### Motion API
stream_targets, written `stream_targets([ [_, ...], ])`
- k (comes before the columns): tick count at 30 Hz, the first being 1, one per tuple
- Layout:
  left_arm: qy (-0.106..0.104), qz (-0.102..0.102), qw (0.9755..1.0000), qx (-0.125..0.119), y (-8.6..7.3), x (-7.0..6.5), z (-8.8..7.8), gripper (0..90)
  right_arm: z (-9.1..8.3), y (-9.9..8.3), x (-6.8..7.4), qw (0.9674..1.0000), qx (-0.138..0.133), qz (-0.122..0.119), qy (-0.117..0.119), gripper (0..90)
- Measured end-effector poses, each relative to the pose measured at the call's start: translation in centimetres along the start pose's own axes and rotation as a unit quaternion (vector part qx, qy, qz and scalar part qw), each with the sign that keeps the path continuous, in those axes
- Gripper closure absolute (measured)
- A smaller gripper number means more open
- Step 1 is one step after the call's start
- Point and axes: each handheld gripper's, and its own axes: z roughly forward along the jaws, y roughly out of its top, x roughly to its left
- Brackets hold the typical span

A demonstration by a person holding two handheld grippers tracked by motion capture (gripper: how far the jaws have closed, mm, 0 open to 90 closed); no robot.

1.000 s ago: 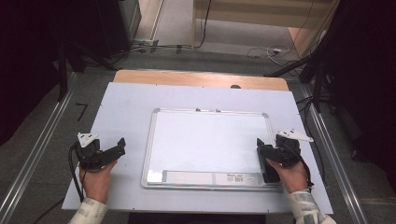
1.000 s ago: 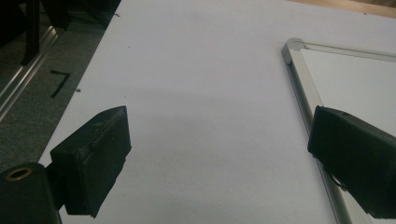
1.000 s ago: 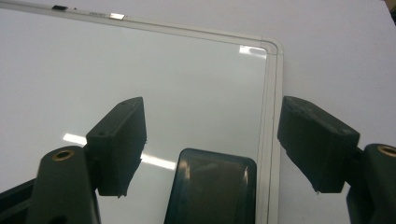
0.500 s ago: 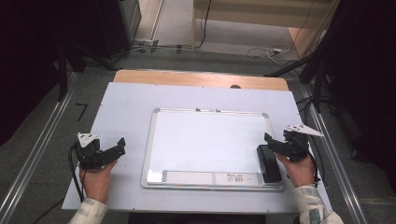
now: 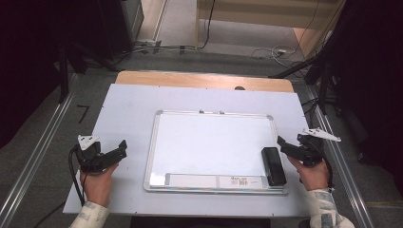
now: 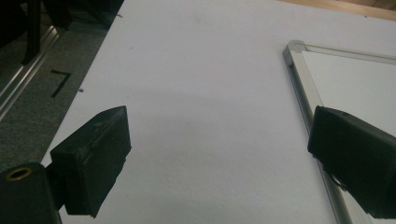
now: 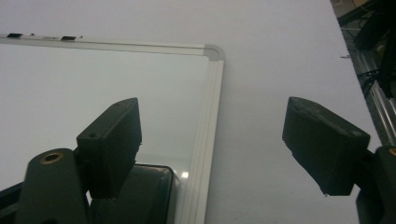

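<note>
Right gripper (image 5: 285, 145) fingers just opening, gaping empty; left gripper (image 5: 119, 149) fingers apart

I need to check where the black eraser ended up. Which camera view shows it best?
The high view: the whole eraser lies on the whiteboard, near its right edge. The right gripper view catches a corner of it below one jaw. The left gripper view looks at the board's other edge.

Right gripper (image 5: 284, 144) off eraser (image 5: 273, 166), drawn rightward, jaws just opened
</note>
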Motion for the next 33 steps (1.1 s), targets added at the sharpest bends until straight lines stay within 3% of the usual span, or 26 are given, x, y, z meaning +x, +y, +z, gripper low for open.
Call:
stream_targets([
  [8,0.000,0.001,1.0000,-0.001,0.0,0.0,0.0,6.4,-0.2,-0.5,-1.6,0.9998,0.003,0.013,-0.013,16.3],
  [33,0.000,-0.001,1.0000,-0.001,0.0,0.0,-0.1,6.4,-0.5,-1.1,-3.5,0.9993,0.008,0.018,-0.031,16.2],
])
